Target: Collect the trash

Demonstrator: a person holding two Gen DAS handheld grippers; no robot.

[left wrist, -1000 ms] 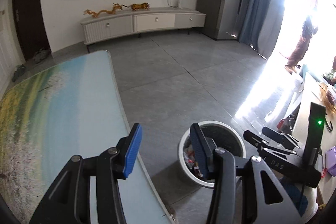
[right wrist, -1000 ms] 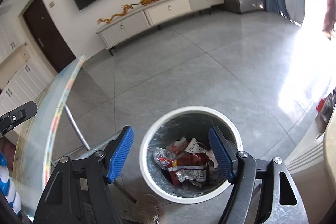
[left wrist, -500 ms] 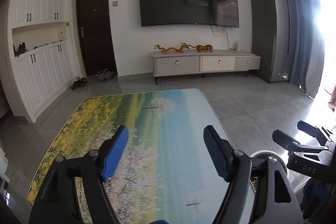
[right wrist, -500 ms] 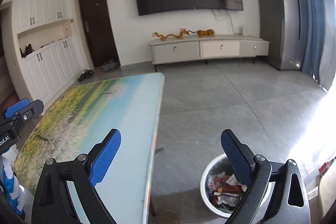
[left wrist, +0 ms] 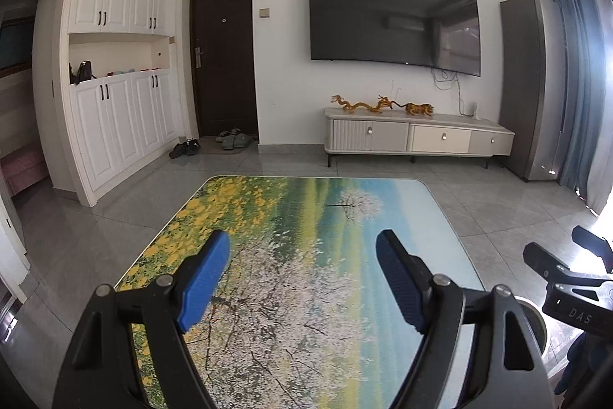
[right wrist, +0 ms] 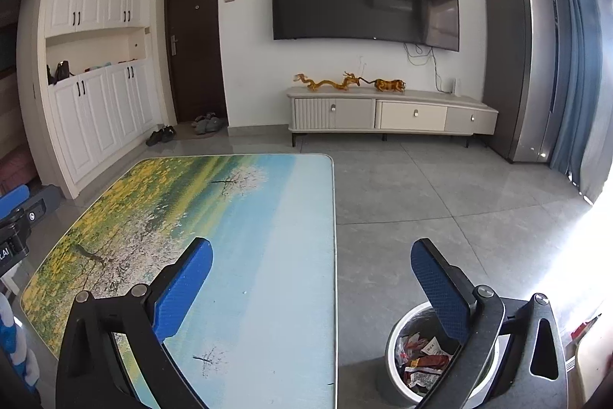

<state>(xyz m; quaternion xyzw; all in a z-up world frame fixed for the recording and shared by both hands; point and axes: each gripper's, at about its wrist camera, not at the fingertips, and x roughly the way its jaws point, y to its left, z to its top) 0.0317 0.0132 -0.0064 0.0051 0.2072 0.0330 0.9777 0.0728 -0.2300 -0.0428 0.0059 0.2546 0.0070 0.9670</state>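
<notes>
The left tool hangs released above the worktop, its blue pads spread wide with nothing between them. The worktop's printed landscape of yellow flowers and white blossom lies straight ahead of and beneath it. The right tool is also released and grasps nothing; its left pad sits over the worktop's blue right-hand part, its right pad over the floor. Below that right pad stands the trash bin, round and pale-rimmed, on the grey tiles just beside the worktop's edge. Crumpled wrappers, red and white, lie inside it. Far ahead of both tools a television hangs on the white wall above a low cabinet carrying golden dragon figurines.
</notes>
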